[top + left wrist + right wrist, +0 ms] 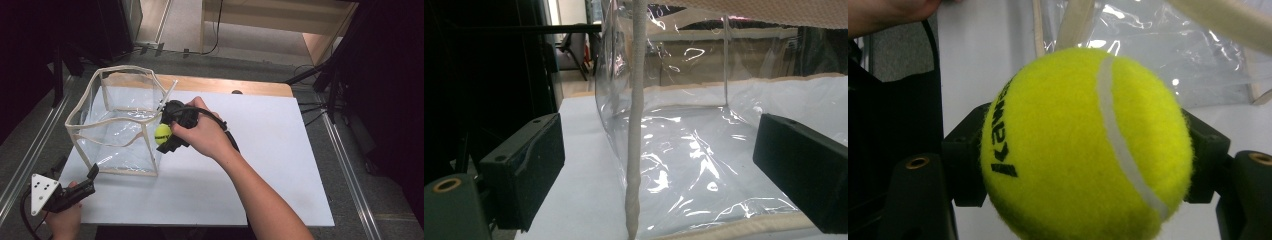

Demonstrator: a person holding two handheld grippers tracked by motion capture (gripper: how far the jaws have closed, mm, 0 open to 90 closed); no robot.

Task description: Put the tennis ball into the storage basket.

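Clearly, the work at this moment is to put the tennis ball [1085, 145] into the clear plastic bin [85, 107] that stands on the white table [260, 165]. The right gripper [167, 135] is clenched on the ball, one black jaw on each side of it, and holds it just beside the near right corner of the bin, outside the wall and a little below the cream rim. The left gripper [92, 175] rests near the front left corner of the bin with its jaws spread apart; in the left gripper view the cream corner seam [634, 150] stands between them, but they do not touch it. I judge that the main risk is the height: the ball is not yet above the rim, so if the hand goes straight toward the bin, the ball or the jaws may strike the soft wall and push the whole bin across the table, because nothing holds it. The wall is thin and already bends inward, so it may also fold under a touch and close the opening. Another risk is the grip itself: the ball is round and felted, and if it knocks against the rim it may turn out of the jaws and roll away on the table.
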